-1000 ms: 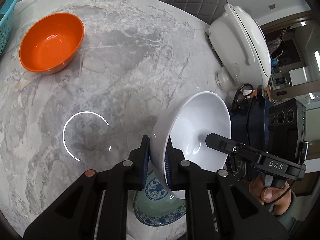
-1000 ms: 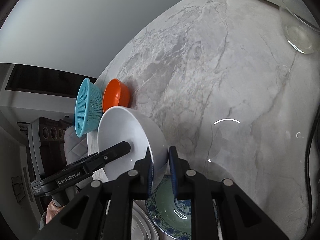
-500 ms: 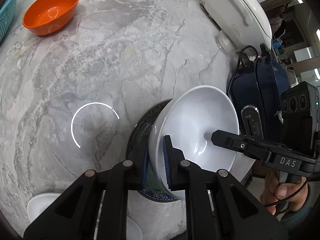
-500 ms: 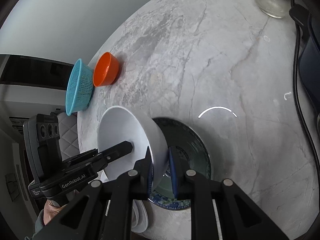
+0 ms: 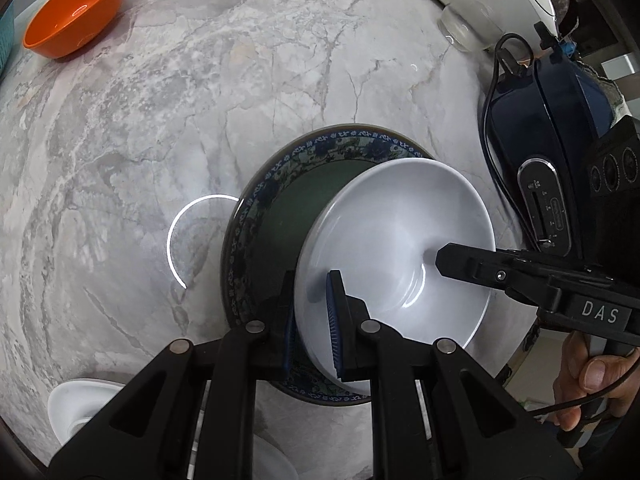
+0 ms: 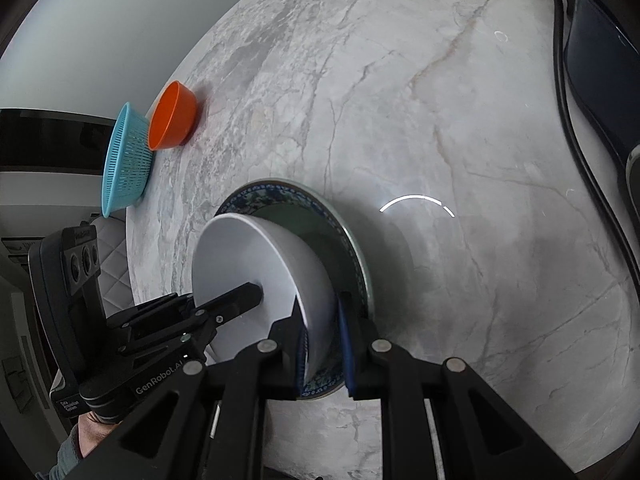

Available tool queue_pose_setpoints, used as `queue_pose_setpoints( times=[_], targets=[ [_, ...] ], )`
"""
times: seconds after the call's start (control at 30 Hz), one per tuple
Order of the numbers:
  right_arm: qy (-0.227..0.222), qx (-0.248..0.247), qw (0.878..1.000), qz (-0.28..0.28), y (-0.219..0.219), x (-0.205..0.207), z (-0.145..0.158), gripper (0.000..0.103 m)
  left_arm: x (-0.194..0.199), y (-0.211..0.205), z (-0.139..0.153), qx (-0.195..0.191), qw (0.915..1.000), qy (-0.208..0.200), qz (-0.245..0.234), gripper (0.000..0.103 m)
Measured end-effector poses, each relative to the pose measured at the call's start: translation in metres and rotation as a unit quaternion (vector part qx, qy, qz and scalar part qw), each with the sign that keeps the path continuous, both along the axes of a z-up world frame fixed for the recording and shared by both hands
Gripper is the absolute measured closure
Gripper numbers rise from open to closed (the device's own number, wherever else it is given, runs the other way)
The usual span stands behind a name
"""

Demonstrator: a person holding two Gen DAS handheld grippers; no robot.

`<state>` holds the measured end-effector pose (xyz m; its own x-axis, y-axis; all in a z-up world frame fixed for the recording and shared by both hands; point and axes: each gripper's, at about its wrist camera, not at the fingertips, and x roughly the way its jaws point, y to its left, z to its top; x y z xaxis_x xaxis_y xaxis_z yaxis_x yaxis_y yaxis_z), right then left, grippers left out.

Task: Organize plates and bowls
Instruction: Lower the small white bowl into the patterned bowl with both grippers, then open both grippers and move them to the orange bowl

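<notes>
We hold the white bowl (image 5: 394,248) over the patterned plate (image 5: 276,184) on the bench (image 5: 200,100), left tool (image 5: 311,318) and right tool (image 6: 323,340) each clenched on its rim; not yet released. Far left, the orange bowl (image 5: 74,10) waits unsorted.

Right gripper (image 5: 438,258) body is marked "DAS". Left gripper (image 6: 256,294) body is marked "GenRobot.AI"; a smaller label beside it is too small to read.
</notes>
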<state>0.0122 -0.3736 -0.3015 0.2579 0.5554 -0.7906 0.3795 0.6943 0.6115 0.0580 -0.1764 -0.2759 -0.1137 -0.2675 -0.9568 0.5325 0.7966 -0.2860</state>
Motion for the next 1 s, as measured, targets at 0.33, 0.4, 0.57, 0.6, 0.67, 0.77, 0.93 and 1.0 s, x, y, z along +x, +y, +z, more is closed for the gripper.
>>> queue_pose_setpoints(
  times=[0.33,0.4,0.57,0.6,0.67,0.77,0.93,1.0],
  targets=[
    [-0.013,-0.049,0.998,0.028,0.006,0.005,0.005,0.087,0.002,0.004,-0.007,-0.004,0.9998,0.000,0.019,0.088],
    [-0.015,-0.054,0.998,0.031,0.008,0.005,0.005,0.087,0.003,0.005,-0.005,-0.008,0.9998,0.002,0.021,0.086],
    [-0.016,-0.057,0.998,0.034,0.008,0.004,0.006,0.087,0.002,-0.001,0.002,-0.022,0.9996,0.008,0.013,0.057],
    [-0.017,-0.056,0.998,0.035,0.008,0.005,0.006,0.087,0.000,-0.004,0.004,-0.027,0.9995,0.008,0.011,0.051],
    [-0.019,-0.053,0.998,0.035,0.008,0.005,0.007,0.087,-0.002,-0.009,0.007,-0.028,0.9996,0.002,0.004,0.037],
    [-0.023,-0.054,0.998,0.038,0.010,0.006,0.010,0.087,-0.004,-0.011,0.010,-0.034,0.9994,0.005,0.005,0.031],
    [-0.026,-0.049,0.998,0.035,0.007,0.007,0.011,0.087,0.002,-0.007,0.014,-0.051,0.9984,0.011,0.021,0.030],
    [-0.028,-0.049,0.998,0.033,0.005,0.007,0.012,0.087,0.004,-0.005,0.018,-0.057,0.9980,0.010,0.026,0.027]
  ],
)
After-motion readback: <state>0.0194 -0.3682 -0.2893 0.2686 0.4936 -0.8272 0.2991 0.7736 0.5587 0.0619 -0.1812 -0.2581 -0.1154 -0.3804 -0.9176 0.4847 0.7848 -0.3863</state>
